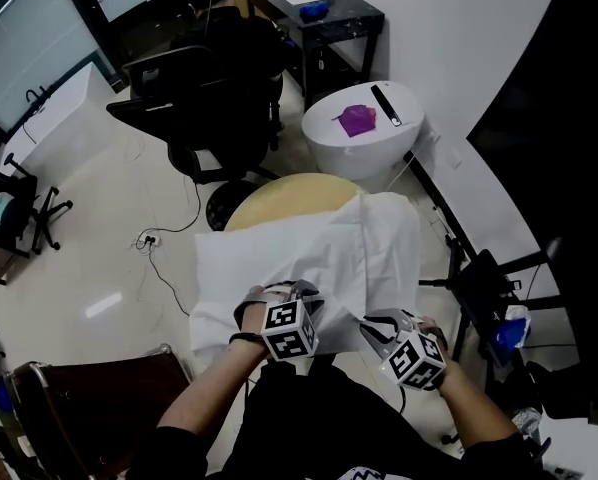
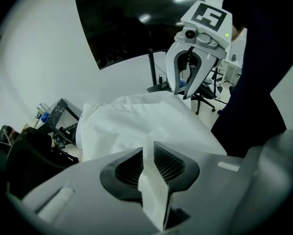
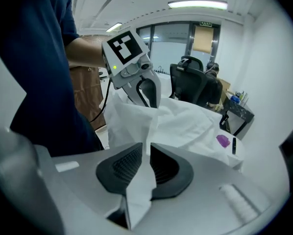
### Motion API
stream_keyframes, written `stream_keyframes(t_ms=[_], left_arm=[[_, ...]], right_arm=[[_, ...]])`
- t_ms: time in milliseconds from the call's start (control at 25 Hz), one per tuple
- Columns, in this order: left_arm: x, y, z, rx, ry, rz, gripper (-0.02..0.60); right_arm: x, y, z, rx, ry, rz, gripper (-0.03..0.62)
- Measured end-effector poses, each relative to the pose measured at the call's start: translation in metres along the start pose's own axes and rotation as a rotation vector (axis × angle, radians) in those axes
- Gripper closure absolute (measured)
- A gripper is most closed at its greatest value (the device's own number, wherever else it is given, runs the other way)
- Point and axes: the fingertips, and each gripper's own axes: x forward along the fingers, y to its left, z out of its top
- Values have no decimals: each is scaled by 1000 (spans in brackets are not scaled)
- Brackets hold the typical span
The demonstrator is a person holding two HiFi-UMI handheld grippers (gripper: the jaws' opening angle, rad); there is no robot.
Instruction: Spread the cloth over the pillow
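Both grippers at the near edge of the cloth, which lies on the pillow

Left gripper point(image 2: 147, 163) has its jaws nearly together, pinching a fold of the white cloth point(image 1: 384, 243) that fills the narrow gap between the pads. Right gripper point(image 3: 147, 161) has its jaws slightly apart; a cloth fold stands in the gap and leans on one pad, not clearly squeezed. The cloth is bunched over the right part of the white pillow point(image 1: 229, 273), with the pillow's left part bare. The pillow sits on a round tan table point(image 1: 279, 193). The two grippers are side by side and near each other, both angled down at the cloth's near edge.
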Motion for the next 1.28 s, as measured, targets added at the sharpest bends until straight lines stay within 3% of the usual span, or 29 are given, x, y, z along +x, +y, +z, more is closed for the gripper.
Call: stream_keyframes(t_ms=[320,560,680,880,1040,1280], left_arm=[[20,8,-4,-59,61,-20,480],[27,5,-7,-43,91,-47,484],[28,4,-5,-24,92,-49,519],[18,5,0,-6,69,-11,576],[-1,9,6,-5,45,33,581],[-50,30,4,-33,18,168,581]], right_arm=[[-4,-2,-1,33,-28,-5,497],[-4,-4,3,44,-49,-16,496],[-5,-7,5,42,-58,-24,496],[-10,-11,11,36,-81,-35,496],[-16,-17,21,18,-112,-46,496],[-20,-26,46,-14,-169,-59,496]])
